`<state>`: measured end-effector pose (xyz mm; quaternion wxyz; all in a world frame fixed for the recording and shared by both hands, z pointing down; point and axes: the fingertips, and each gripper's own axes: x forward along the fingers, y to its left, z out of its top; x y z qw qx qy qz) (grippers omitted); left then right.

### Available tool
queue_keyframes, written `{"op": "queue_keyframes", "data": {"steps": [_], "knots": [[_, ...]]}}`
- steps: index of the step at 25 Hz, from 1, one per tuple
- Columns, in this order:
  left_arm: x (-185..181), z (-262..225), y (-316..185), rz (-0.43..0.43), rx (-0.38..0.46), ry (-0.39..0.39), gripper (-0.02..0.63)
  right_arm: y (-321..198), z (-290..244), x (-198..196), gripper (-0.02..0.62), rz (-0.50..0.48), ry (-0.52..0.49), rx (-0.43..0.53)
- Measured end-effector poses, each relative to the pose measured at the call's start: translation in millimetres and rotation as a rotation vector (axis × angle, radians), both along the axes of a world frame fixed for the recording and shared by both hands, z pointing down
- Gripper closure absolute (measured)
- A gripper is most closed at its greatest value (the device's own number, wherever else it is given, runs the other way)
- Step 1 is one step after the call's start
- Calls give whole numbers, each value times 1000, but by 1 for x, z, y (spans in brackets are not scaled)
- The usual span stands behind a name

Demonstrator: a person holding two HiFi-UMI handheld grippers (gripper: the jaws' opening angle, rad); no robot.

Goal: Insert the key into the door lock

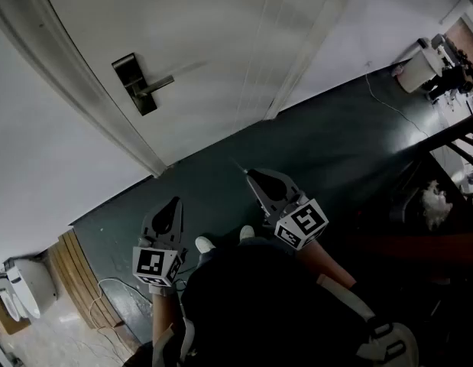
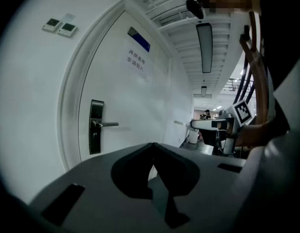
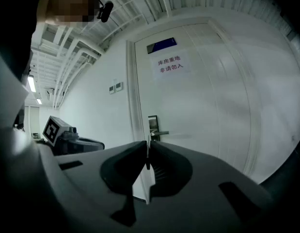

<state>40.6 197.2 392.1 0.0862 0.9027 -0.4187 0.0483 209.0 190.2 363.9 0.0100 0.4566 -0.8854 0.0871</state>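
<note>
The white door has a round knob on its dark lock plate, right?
No. The white door has a straight lever handle, not a round knob, on its dark lock plate. The left gripper view shows it clearly.

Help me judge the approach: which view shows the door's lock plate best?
The left gripper view: the lock plate and lever handle stand largest, upright. The head view shows it small, from steeply above; the right gripper view shows it small, just above that gripper's jaws.
</note>
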Motion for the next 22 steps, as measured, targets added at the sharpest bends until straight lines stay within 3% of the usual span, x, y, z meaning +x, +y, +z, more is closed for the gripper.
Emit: {"op": "queue_keyframes", "data": {"steps": [9,14,22], "knots": [[-60,4,-14,-15,-36,84,598,-20,4,-57,563,-20,43,-5],[-87,8,-22,23,-29,78,598,-28,2,-83,561,-25,-14,-10],[-100,20,-40,46,-45,63,598,-56,8,-104,561,-6,21,-20]]}}
